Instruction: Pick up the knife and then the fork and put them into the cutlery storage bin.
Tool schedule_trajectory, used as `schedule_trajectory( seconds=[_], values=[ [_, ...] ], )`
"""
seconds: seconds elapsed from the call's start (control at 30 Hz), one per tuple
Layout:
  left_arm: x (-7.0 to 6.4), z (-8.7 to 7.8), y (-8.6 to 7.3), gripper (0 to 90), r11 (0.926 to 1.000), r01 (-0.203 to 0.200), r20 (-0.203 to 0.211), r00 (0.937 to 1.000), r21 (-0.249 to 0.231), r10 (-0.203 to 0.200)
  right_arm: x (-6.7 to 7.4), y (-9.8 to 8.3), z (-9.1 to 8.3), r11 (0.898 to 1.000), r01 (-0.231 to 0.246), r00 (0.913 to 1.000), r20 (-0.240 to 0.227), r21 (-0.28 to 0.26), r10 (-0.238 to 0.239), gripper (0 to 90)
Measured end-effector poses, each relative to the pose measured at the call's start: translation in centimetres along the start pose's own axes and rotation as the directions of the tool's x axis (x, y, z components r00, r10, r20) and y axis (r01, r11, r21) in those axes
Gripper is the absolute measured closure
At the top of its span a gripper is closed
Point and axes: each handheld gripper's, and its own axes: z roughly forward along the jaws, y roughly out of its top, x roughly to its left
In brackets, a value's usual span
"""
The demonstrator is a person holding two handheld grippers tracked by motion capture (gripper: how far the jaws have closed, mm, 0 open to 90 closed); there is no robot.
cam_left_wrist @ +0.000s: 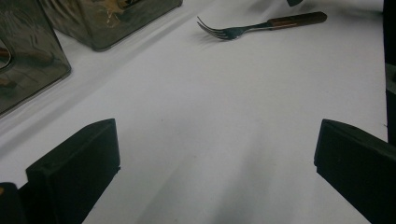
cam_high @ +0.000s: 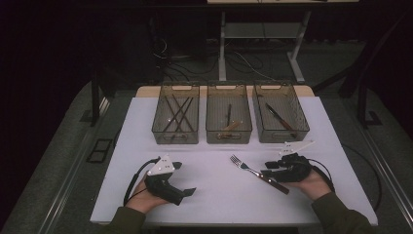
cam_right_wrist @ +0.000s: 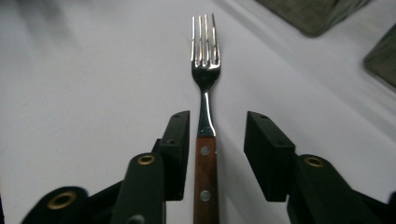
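Right hand-held gripper [cam_right_wrist: 217, 144] spread astride the fork [cam_right_wrist: 204, 70] handle, pads not pressing; left hand-held gripper [cam_left_wrist: 215, 163] spread wide over bare tabletop [cam_left_wrist: 233, 116].

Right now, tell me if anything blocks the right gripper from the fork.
Nothing visible does. The fork lies on the table between the right gripper's open jaws, with a gap at one jaw.

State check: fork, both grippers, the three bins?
fork: flat on the table, between the right gripper's jaws, not clamped
right gripper: open, straddling the fork's handle
left gripper: open, nothing between its jaws
left bin: holds thin sticks
middle bin: holds utensils
right bin: holds a knife
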Motion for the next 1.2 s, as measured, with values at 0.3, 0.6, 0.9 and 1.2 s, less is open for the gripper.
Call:
schedule_trajectory(
  seconds=[0.3, 0.6, 0.9, 1.2],
  values=[
    [0.0, 0.0, 0.0, 0.0, 1.0, 0.0, 0.0, 1.0, 0.0, 0.0, 0.5, 0.0, 1.1, 0.997, 0.026, 0.9997, -0.001, 0.076, -0.026, 68.8],
    [0.0, 0.0, 0.0, 0.0, 1.0, -0.001, 0.0, 1.0, 0.001, 0.001, 0.8, 0.1, 1.9, 0.993, 0.043, 0.999, 0.006, 0.114, -0.044, 71.8],
    [0.0, 0.1, 0.0, 0.0, 1.0, 0.001, 0.001, 1.0, 0.001, -0.001, 1.3, 0.6, 2.4, 0.979, 0.089, 0.9945, 0.037, 0.186, -0.098, 75.5],
    [-0.1, 0.2, 0.0, 0.0, 1.0, 0.008, 0.003, 1.0, -0.001, -0.008, 1.2, 3.6, 3.6, 0.9, 0.14, 0.9872, 0.012, 0.414, -0.159, 75.7]
  ],
)
